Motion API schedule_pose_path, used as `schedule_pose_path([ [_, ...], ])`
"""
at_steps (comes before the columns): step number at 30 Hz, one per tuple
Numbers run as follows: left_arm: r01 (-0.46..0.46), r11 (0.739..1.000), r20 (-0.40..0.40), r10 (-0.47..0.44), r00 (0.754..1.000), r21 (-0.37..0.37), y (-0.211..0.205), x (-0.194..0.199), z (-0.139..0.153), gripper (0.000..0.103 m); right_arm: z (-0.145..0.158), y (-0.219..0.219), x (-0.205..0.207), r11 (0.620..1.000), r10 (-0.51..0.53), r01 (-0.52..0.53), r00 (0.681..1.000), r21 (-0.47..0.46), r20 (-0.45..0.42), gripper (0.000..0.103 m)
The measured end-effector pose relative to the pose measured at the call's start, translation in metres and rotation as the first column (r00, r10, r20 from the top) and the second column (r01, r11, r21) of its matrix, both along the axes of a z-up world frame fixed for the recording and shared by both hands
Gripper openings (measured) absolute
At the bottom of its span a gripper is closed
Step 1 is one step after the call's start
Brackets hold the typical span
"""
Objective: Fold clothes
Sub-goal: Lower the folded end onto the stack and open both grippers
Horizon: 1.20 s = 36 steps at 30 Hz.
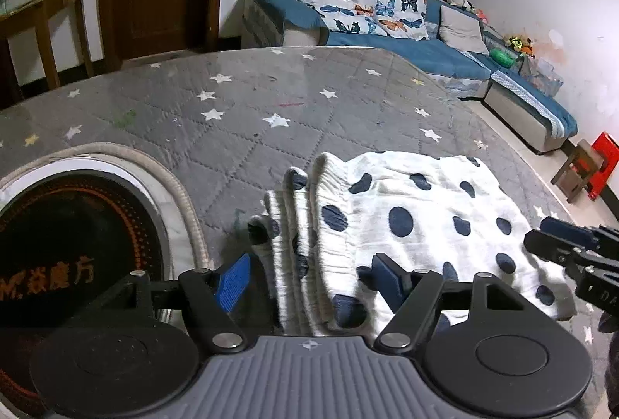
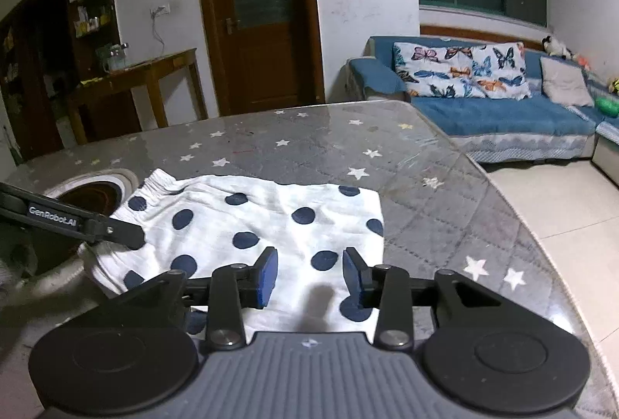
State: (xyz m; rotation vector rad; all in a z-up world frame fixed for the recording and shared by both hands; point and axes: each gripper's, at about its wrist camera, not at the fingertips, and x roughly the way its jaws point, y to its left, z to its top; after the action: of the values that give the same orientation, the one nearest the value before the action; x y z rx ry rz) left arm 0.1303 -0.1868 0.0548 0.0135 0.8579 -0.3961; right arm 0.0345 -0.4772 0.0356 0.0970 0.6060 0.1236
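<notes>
1. In the left wrist view, the grey quilted star-print table cover [image 1: 240, 98] lies bare across the frame's middle and upper part: free passage there.
2. At lower left, the round black inset cooktop with its pale ring [image 1: 77, 225] takes up that corner.
3. The folded white garment with navy dots [image 1: 406, 221] fills the lower right.
4. In the right wrist view, bare cover runs right of the garment to the table edge.

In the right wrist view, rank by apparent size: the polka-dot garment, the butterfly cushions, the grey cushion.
1. polka-dot garment, largest, though it lies nearest the camera
2. butterfly cushions
3. grey cushion, smallest
</notes>
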Motion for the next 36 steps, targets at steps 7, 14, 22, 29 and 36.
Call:
schedule_pose_path([
  [7, -0.004, 1.000, -0.008, 0.004, 1.000, 0.012, 0.005, -0.002, -0.008, 0.072, -0.015, 0.010, 0.003, 0.998, 0.049, -0.050, 0.997, -0.023, -0.054, 0.038],
  [14, -0.005, 1.000, -0.020, 0.004, 1.000, -0.010, 0.008, 0.000, -0.008, 0.070, -0.008, 0.005, 0.023, 0.999, 0.044, -0.043, 0.998, 0.018, -0.055, 0.038],
  [22, -0.001, 1.000, -0.014, 0.001, 1.000, -0.029, 0.011, 0.002, -0.005, 0.070, -0.012, 0.014, 0.080, 0.997, 0.035, -0.030, 0.996, 0.064, -0.082, 0.038],
  [29, 0.008, 0.999, -0.018, -0.009, 1.000, -0.033, 0.011, 0.002, -0.007, 0.071, -0.030, 0.028, 0.113, 1.000, 0.021, -0.018, 0.992, 0.026, -0.125, 0.044],
  [36, 0.013, 0.999, -0.006, -0.013, 1.000, -0.039, 0.015, -0.007, -0.003, 0.076, -0.018, 0.031, 0.095, 1.000, 0.020, -0.019, 0.996, 0.012, -0.092, 0.057],
])
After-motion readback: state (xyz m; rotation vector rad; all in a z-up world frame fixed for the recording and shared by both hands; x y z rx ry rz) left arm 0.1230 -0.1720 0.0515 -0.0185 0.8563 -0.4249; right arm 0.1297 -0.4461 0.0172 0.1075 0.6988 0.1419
